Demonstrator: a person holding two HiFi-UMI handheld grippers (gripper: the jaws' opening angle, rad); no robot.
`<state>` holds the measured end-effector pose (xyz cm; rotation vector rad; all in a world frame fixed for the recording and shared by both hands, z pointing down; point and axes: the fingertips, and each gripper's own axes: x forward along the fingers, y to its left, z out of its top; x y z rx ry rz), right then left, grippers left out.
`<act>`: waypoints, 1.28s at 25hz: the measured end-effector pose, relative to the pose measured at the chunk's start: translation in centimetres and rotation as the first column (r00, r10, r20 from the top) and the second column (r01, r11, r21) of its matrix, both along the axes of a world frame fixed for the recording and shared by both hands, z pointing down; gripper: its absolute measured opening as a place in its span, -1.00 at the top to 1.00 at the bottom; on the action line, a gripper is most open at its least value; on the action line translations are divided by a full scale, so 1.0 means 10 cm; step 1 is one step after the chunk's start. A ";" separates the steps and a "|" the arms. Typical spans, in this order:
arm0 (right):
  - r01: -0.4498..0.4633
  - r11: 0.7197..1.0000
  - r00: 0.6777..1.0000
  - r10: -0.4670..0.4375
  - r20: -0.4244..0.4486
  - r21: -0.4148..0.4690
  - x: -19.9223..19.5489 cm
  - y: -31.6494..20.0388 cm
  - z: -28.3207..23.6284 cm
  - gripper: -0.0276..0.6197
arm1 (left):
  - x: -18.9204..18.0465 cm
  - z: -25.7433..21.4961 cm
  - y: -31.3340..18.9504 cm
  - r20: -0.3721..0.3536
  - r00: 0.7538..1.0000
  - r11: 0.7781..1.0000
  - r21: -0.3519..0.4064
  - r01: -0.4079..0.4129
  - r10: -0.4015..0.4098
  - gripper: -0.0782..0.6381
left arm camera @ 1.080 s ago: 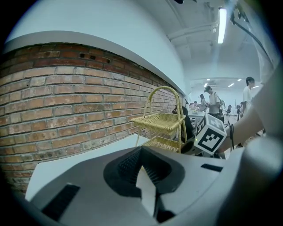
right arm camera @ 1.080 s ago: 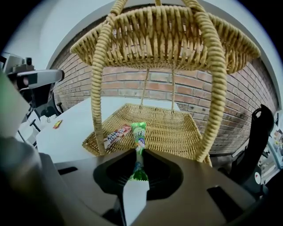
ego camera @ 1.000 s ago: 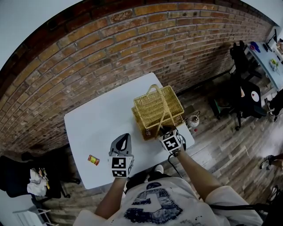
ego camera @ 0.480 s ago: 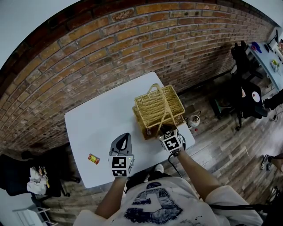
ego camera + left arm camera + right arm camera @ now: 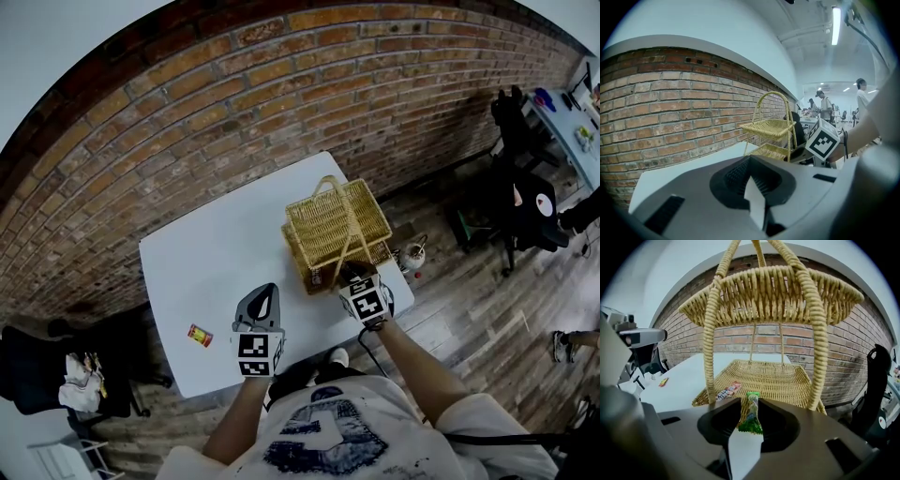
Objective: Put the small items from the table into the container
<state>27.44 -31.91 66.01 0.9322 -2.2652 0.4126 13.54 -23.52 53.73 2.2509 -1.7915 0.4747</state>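
By brick wall point(image 5: 234, 103), white table point(image 5: 225, 244); left tongs point(image 5: 268, 291) closed, right tongs point(image 5: 750, 430) opening on packet point(image 5: 751, 409).

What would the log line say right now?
right gripper: opening, packet between jaws, at basket | left gripper: shut, empty | candy: on table

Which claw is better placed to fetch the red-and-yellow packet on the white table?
Left. The left claw is empty and nearer the small red-and-yellow packet on the white table; the right claw is at the yellow wicker basket, jaws opening around a green snack packet.
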 end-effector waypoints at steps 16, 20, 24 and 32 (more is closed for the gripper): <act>-0.171 0.984 0.985 0.170 0.028 0.051 0.23 0.34 -0.36 0.59 | -0.16 -0.17 0.19 -0.017 0.997 0.996 0.039 -0.080 0.080 0.65; -0.210 0.975 0.977 0.207 0.054 0.070 0.02 0.56 -0.54 0.59 | -0.42 -0.27 0.35 -0.011 0.995 0.993 0.058 -0.099 0.100 0.65; -0.212 0.973 0.975 0.205 0.085 0.090 -0.35 0.79 -0.72 0.59 | -0.75 -0.39 0.55 -0.006 0.994 0.991 0.078 -0.104 0.105 0.65; -0.175 0.974 0.974 0.149 0.173 0.146 -1.36 1.24 -1.18 0.59 | -1.59 -0.71 1.03 -0.019 0.997 0.987 0.140 -0.075 0.079 0.65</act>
